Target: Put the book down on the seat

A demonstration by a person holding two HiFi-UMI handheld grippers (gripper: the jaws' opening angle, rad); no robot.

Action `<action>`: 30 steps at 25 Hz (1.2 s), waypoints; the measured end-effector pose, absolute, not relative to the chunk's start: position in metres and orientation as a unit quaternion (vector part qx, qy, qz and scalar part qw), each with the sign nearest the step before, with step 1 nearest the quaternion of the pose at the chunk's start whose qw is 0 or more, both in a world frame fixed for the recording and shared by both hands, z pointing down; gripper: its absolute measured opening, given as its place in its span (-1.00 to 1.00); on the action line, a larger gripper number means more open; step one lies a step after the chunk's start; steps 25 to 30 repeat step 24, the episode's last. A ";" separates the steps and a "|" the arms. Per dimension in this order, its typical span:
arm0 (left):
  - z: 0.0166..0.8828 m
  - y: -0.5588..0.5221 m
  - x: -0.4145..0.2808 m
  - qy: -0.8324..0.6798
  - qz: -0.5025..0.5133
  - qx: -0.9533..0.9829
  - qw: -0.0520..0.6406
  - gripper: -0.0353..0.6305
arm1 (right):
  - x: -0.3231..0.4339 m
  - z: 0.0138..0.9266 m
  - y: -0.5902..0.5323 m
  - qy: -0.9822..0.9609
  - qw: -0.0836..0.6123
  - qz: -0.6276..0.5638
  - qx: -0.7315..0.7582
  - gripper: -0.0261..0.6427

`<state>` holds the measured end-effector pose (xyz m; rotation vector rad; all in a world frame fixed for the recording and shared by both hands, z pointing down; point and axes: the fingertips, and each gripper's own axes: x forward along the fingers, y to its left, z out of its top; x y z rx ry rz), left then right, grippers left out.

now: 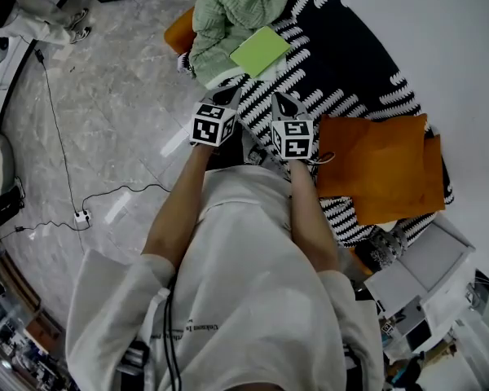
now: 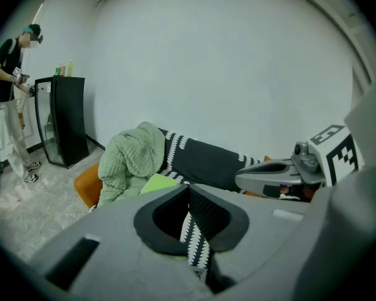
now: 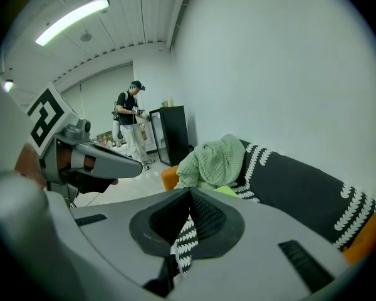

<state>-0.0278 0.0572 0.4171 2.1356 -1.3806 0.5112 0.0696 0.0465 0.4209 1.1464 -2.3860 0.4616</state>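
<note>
Throw-draped seat, marbled floor

The book is lying on the seat, touching the crumpled blanket that is sitting just behind and left of it. I am holding the left gripper and the right gripper side by side before the seat's near edge, with two stacked cushions resting on the seat to their right.

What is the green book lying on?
The book lies on the patterned sofa cover, one edge against the knitted blanket. Whatever is directly beneath it is covered.
</note>
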 end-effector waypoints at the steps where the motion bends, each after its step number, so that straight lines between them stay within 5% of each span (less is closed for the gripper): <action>1: 0.418 0.058 -0.028 -0.513 0.190 0.792 0.271 -0.87 | 0.071 0.422 0.047 -0.865 0.227 0.167 0.416 -0.90; 30: 0.419 0.056 -0.033 -0.526 0.205 0.783 0.261 -0.87 | 0.069 0.428 0.042 -0.860 0.256 0.150 0.414 -0.90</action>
